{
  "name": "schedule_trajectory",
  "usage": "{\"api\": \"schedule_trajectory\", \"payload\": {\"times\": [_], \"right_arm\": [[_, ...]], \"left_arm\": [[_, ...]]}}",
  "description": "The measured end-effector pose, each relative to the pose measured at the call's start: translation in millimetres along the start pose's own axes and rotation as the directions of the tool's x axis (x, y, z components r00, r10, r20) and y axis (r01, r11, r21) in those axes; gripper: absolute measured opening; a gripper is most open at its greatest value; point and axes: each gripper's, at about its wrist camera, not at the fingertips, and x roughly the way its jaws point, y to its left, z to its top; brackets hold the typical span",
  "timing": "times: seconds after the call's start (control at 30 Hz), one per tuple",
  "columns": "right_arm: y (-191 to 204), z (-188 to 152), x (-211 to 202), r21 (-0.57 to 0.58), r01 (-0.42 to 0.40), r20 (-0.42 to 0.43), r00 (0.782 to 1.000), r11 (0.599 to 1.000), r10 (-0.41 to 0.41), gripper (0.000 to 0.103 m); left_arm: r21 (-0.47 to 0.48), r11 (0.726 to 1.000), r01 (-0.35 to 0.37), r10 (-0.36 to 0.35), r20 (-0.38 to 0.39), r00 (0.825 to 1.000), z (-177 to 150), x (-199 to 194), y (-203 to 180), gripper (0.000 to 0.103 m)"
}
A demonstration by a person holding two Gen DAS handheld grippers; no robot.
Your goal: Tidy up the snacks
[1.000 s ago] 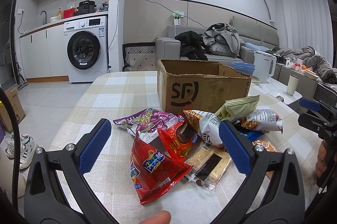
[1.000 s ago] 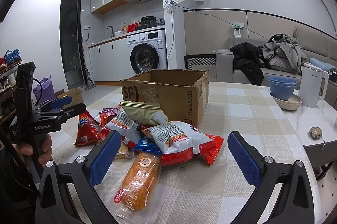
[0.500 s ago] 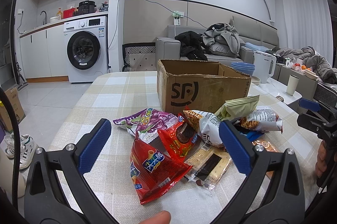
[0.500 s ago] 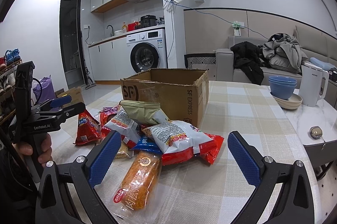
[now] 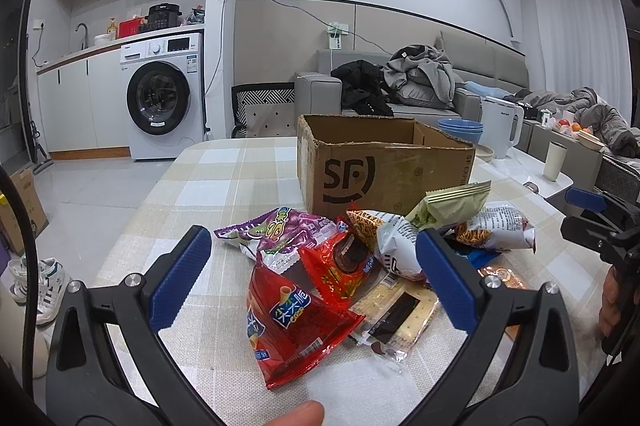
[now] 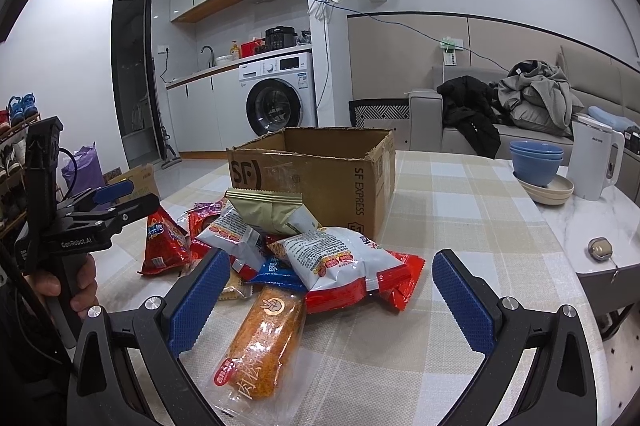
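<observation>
Bare desk (image 6: 460, 209) lies right of the snack pile (image 6: 280, 246); cardboard box (image 6: 320, 173) behind. Both tools, left (image 5: 312, 266) and right (image 6: 326, 290), gape empty, unmoved since 1 second ago.

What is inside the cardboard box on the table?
Only bare inner walls of the cardboard box show; no snacks rise above its rim. Its floor is hidden by the front wall from both wrist views.

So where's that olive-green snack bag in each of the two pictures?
Left wrist: green bag lies right of centre, atop the pile, before the box's right corner.
Right wrist: green bag lies left of centre, atop the pile, against the box's front.
Shared landmark: the SF box right behind it.
</observation>
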Motion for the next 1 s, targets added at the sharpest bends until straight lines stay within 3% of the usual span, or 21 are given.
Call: {"api": "schedule_trajectory", "payload": {"times": [0.3, 0.53, 0.77, 1.0], "right_arm": [[-6, 3, 8, 0.026, 0.031, -0.055, 0.998, 0.999, -0.029, 0.103], [-1, 1, 3, 0.037, 0.066, -0.117, 0.991, 0.997, -0.062, 0.103], [6, -12, 5, 0.080, 0.042, -0.208, 0.978, 0.996, -0.025, 0.103], [20, -25, 13, 0.099, 0.016, -0.278, 0.961, 0.995, 0.012, 0.098]], "left_arm": [[-0.020, 1.000, 0.012, -0.012, -0.020, 1.000, 1, -3, 9, 0.102], [-0.015, 1.000, -0.021, 0.020, -0.053, 0.998, 2, -9, 10, 0.102], [-0.002, 0.999, -0.051, 0.051, -0.116, 0.992, -10, -9, 15, 0.102], [-0.064, 0.997, -0.048, 0.036, -0.179, 0.983, -17, 0, 32, 0.102]]}}
